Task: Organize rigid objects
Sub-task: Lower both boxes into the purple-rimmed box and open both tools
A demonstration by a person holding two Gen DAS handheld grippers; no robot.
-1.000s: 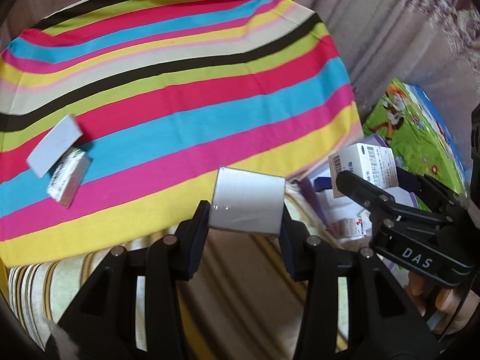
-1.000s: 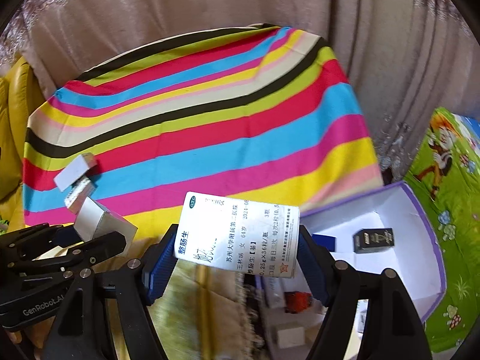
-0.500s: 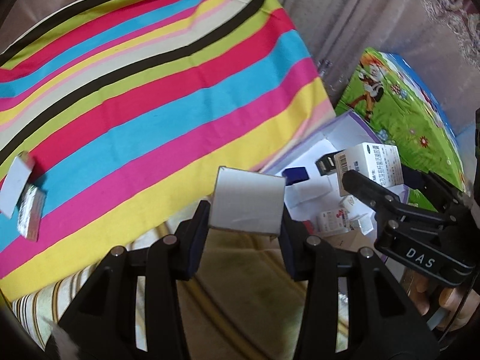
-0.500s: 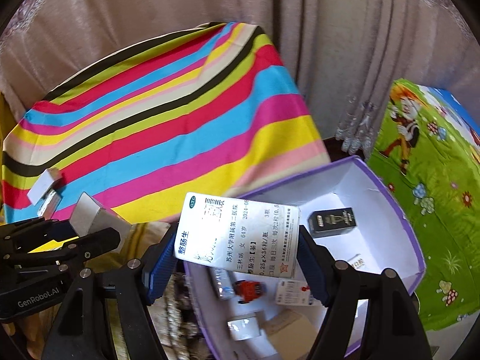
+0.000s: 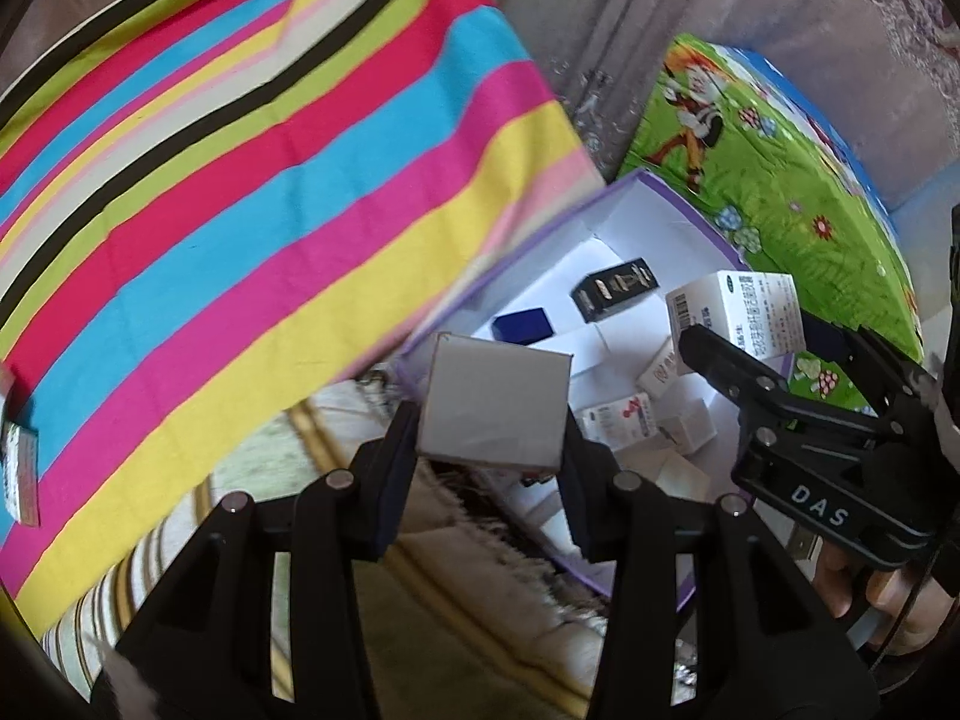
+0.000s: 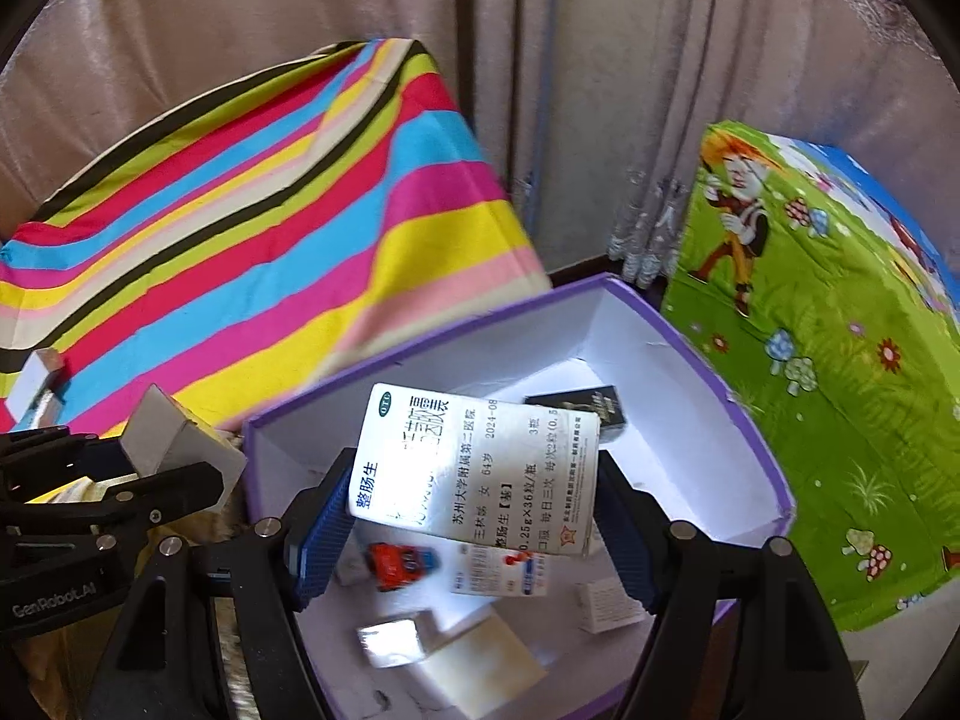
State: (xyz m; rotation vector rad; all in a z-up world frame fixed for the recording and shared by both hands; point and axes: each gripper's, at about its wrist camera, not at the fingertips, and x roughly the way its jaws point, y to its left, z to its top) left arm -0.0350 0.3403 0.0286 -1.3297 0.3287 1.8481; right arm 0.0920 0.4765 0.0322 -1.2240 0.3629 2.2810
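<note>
Both grippers loaded, at purple-rimmed box.

Left gripper point(image 5: 491, 441) clamps a plain grey carton point(image 5: 495, 405) between its fingers; right gripper point(image 6: 471, 519), blue ribbed pads, pinches a glossy printed medicine box point(image 6: 477, 471) above the storage box point(image 6: 690, 348); striped cloth point(image 6: 240, 228) at 10 o'clock.

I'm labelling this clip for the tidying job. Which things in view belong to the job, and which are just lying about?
In the job:
- plain grey box, held by left gripper
- white medicine box, held by right gripper
- purple-edged bin with small boxes inside
- two small boxes on the striped cloth

Lying about:
- cartoon-print green cover
- curtain
</note>
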